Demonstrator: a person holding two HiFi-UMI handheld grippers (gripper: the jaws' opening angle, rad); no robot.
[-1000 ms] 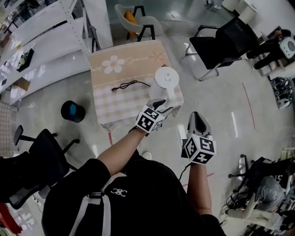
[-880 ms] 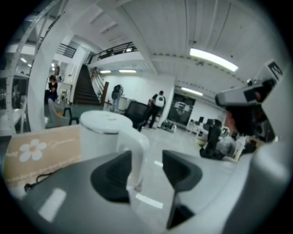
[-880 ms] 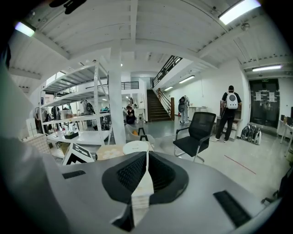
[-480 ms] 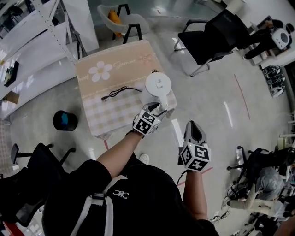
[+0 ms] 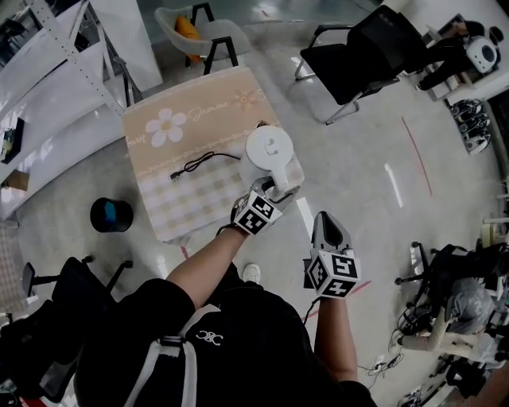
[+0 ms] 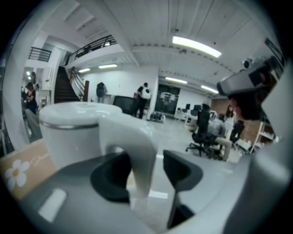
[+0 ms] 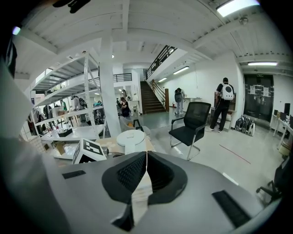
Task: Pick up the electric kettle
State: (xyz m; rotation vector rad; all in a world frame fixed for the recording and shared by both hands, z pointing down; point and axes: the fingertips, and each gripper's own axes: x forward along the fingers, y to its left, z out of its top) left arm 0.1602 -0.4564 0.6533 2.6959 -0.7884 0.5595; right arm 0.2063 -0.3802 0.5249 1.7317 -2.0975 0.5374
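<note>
A white electric kettle [image 5: 269, 151] stands on the near right corner of a small cloth-covered table [image 5: 171, 187]. My left gripper [image 5: 274, 189] is at its handle. In the left gripper view the curved white handle [image 6: 137, 151] runs down between the two dark pads of that gripper [image 6: 146, 171], close to the left pad with a gap on the right; the jaws are opening. My right gripper [image 5: 328, 226] hangs over the floor right of the table, with its jaws closed together and holding nothing [image 7: 145, 171]. From there the kettle [image 7: 131, 139] shows beyond the left gripper's marker cube.
A black cable [image 5: 203, 163] lies on the table left of the kettle. A black bin [image 5: 111, 215] stands on the floor to the left, a black office chair [image 5: 362, 52] to the far right, a grey chair [image 5: 195, 24] behind the table, and white shelving [image 5: 48, 71] at the left.
My left gripper has come down and forward onto the kettle's handle, which now sits between its jaws. The right gripper has sunk a little. The kettle has stayed on the table.
</note>
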